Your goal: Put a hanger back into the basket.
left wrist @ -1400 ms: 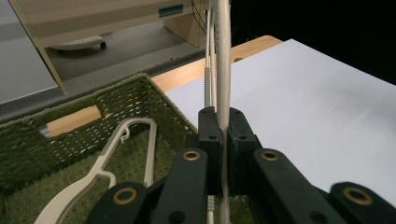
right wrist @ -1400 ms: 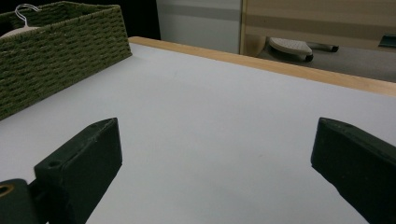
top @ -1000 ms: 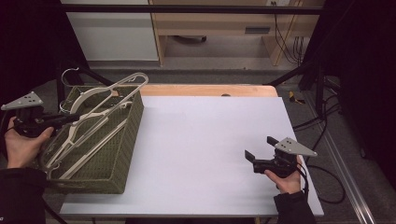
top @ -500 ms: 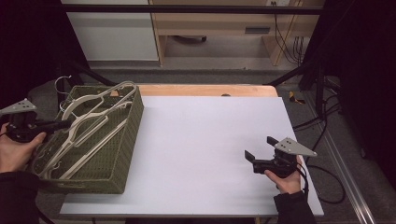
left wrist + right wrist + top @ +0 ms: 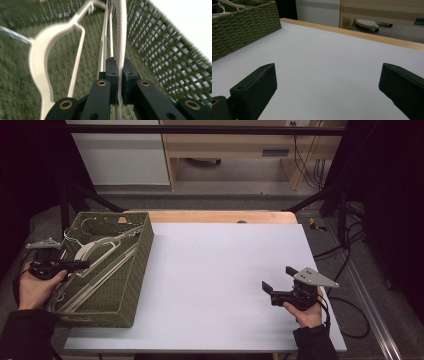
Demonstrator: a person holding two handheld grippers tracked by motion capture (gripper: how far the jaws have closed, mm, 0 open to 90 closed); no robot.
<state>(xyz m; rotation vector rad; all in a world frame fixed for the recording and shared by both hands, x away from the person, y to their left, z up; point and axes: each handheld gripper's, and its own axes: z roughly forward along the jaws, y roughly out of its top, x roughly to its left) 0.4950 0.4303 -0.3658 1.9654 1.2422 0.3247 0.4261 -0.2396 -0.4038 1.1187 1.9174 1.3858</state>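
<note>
At the left edge of the white table top (image 5: pixel 220 285), a rectangular olive-green woven basket (image 5: pixel 131 280) is seen from the high view, with several pale cream plastic clothes hangers (image 5: pixel 102 255) lying slanted inside it. The left gripper (image 5: pixel 75 266) is held over the basket's near left wall, its jaws reaching in among the hangers. What is pinched cannot be made out from above; the left gripper view settles it: the jaws of the left gripper (image 5: pixel 119 82) are closed narrowly on the thin flat bar of one cream hanger (image 5: pixel 121 32), which runs just beside the open-weave basket wall (image 5: pixel 165 50). A second hanger's broad curved shoulder (image 5: pixel 41 57) lies apart, nearer the woven floor.

To the right of the basket, well apart from it, the right gripper (image 5: pixel 276 287) is rested on the bare table near its right edge. Its jaws (image 5: pixel 327 85) are spread wide, with nothing between them, and smooth open surface is shown up to the light wooden edge strip (image 5: pixel 367 35).
</note>
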